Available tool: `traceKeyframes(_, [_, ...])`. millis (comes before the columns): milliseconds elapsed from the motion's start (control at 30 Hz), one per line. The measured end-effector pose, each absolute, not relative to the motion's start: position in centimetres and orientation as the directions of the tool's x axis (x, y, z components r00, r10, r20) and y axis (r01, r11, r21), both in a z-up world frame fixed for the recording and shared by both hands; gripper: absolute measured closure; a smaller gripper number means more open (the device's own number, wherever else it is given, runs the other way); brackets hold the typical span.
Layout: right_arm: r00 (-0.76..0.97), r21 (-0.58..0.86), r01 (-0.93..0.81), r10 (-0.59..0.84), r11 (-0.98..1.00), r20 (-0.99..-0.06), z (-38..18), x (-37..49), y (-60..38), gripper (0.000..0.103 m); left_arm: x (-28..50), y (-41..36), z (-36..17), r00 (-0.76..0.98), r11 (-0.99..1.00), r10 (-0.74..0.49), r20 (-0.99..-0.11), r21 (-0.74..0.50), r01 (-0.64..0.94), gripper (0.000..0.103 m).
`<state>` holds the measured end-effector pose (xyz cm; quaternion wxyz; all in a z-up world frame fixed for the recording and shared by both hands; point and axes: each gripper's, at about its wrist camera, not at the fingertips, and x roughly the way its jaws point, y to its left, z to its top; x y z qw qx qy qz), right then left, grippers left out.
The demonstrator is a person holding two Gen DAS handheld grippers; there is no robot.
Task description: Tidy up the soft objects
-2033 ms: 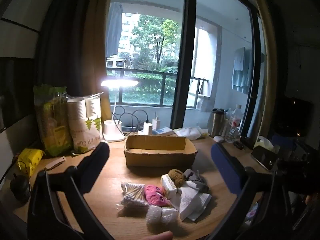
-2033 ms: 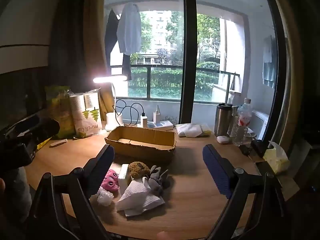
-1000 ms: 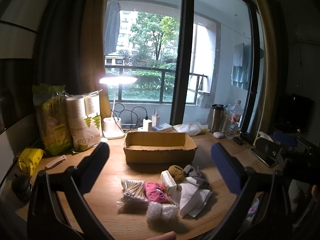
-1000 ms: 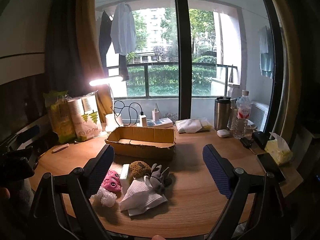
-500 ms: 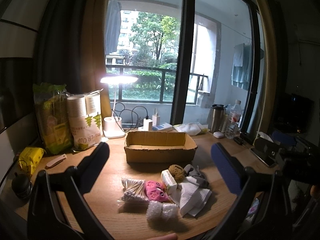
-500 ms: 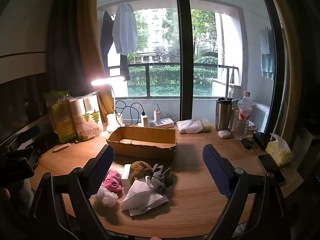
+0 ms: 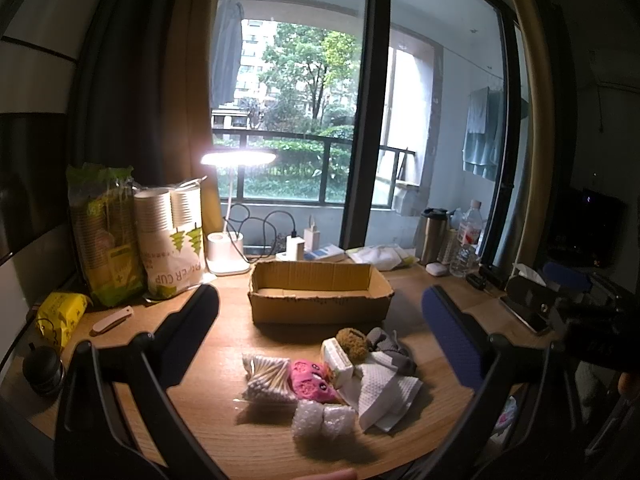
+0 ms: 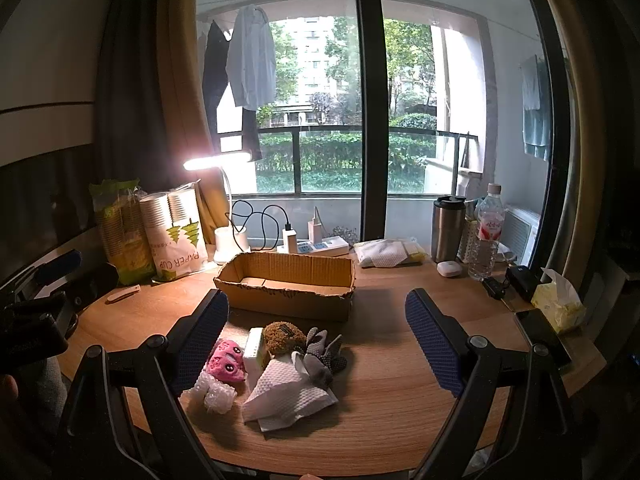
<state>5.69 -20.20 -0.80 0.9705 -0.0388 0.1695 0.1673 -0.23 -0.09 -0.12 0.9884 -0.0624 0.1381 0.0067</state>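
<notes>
The right gripper (image 8: pixel 316 316), jaws spread wide, hangs above soft items (image 8: pixel 276 364) heaped before a cardboard box (image 8: pixel 288 290).

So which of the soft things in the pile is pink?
The pink squishy toy with little eyes. It lies at the left of the pile, between the bag of cotton swabs and the small white box; the others are white, brown or grey.
</notes>
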Motion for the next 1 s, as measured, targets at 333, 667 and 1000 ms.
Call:
traceKeyframes(333, [0.886,-0.018,-0.339,0.312,0.941,-0.343,-0.8,5.6,-20.2,0.011,-0.3,-0.1,-0.1,0.962,0.992,-0.003,-0.274,-0.122,-0.031,0.001])
traceKeyframes(667, [0.881,-0.019,-0.343,0.315,0.939,-0.354,-1.1,5.8,-20.1,0.011,-0.4,-0.3,-0.4,0.959,0.991,-0.007,-0.283,-0.129,-0.03,0.001])
traceKeyframes(1000, [0.863,-0.005,-0.368,0.34,0.93,-0.375,-1.9,6.8,-19.5,0.011,0.8,0.1,-1.2,0.947,0.991,-0.01,-0.321,-0.133,-0.035,0.001])
